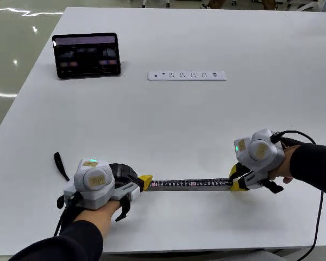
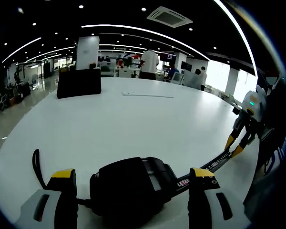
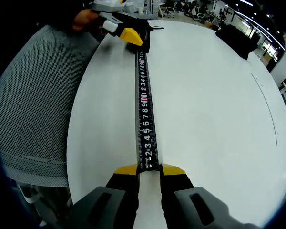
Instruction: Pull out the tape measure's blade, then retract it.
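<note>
Left gripper (image 2: pixel 132 174) clamped around the tape measure (image 2: pixel 128 191), right gripper (image 3: pixel 150 170) pinching the blade (image 3: pixel 143 105) tip between its jaws. Blade stretches between them along the counter (image 3: pixel 205 119): pull-out looks done, retraction yet to come.

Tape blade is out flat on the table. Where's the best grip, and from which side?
Likely the free tip of the blade, approached end-on along its length, tool closing across the narrow width: it lies flat, numbers up, so only its edges offer purchase, as the right gripper shows.
</note>
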Motion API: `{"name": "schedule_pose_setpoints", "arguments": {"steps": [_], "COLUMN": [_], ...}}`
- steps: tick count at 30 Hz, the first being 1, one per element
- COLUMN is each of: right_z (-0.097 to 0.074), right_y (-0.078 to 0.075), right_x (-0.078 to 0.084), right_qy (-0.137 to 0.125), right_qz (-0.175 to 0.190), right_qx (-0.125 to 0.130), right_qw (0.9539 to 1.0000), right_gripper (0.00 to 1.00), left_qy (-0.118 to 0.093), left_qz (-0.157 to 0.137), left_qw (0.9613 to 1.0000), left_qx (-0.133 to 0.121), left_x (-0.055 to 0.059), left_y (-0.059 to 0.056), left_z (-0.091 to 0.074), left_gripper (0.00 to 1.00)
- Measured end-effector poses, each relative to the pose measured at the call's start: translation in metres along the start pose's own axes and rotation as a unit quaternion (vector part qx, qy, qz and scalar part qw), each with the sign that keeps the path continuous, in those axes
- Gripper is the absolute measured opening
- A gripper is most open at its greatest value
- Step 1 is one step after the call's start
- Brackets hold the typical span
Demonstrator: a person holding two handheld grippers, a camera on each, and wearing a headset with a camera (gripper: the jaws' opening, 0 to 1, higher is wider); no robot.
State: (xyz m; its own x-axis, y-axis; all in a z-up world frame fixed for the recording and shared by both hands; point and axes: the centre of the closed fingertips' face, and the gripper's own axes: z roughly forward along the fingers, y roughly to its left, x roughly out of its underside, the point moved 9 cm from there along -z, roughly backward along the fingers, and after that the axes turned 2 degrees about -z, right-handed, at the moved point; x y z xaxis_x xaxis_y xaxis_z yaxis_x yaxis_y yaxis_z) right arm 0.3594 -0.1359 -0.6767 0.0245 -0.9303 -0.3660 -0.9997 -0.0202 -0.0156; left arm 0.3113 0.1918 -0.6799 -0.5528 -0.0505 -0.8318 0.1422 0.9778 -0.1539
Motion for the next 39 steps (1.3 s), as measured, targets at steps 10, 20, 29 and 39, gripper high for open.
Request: {"name": "schedule_pose_setpoints", "arguments": {"steps": [10,20,29,39], "right_z": [0.003,0.003,0.003,0.005], "right_y": [-0.002,-0.003,-0.002,0.001], "right_x": [-0.011,-0.014,-0.011,-0.012], "right_qy": [0.048,0.072,0.053,0.019], "right_qz": [-0.001,0.030,0.034,0.023], "right_qx": [-0.002,0.001,0.007,0.011], "right_qw": [0.9988,0.9969,0.9980,0.9995], "right_gripper": [0.12,0.11,0.11,0.11], "left_qy": [0.015,0.042,0.049,0.052], "left_qz": [-0.047,-0.024,-0.020,-0.023], "left_qw": [0.9988,0.9988,0.9986,0.9984], "left_qx": [0.002,-0.011,-0.009,-0.006], "left_x": [0.002,0.003,0.003,0.003], "left_y": [-0.002,-0.002,-0.001,0.001], "left_z": [0.001,0.004,0.001,0.000], "left_gripper": [0.77,0.67,0.66,0.66]}}
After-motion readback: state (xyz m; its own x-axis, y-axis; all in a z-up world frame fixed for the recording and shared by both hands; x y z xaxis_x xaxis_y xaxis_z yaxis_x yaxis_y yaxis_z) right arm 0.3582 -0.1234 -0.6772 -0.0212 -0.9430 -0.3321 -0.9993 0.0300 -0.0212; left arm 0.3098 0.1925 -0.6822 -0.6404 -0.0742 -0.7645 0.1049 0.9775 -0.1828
